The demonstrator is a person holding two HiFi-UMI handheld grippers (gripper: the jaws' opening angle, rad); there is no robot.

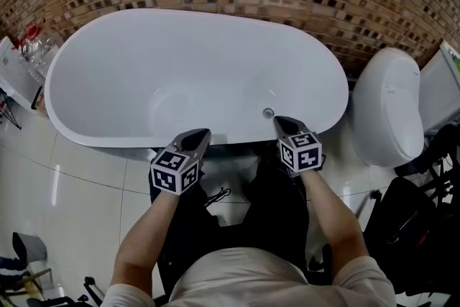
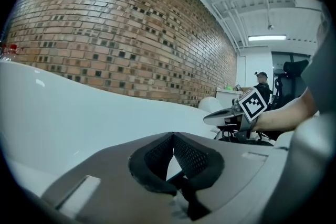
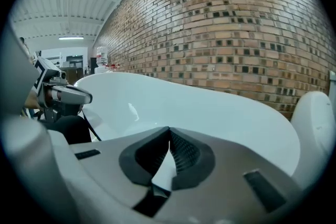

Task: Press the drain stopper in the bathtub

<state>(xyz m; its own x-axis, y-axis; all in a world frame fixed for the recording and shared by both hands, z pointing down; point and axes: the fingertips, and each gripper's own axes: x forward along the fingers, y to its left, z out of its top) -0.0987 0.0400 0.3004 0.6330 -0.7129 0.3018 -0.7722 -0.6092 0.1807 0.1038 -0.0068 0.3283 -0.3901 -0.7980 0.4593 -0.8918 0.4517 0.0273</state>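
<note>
Head view: drain stopper (image 1: 268, 112) in bathtub (image 1: 180, 68).

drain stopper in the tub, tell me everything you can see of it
The drain stopper is a small round disc, silvery, metallic-looking, set low in the white bathtub, by its near wall, toward the right end. Nothing touches it; the right gripper hangs just short of it. Raised or pressed, too small to tell.

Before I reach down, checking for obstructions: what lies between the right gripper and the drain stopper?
Head view: only bare white bathtub between right gripper and drain stopper.
</note>
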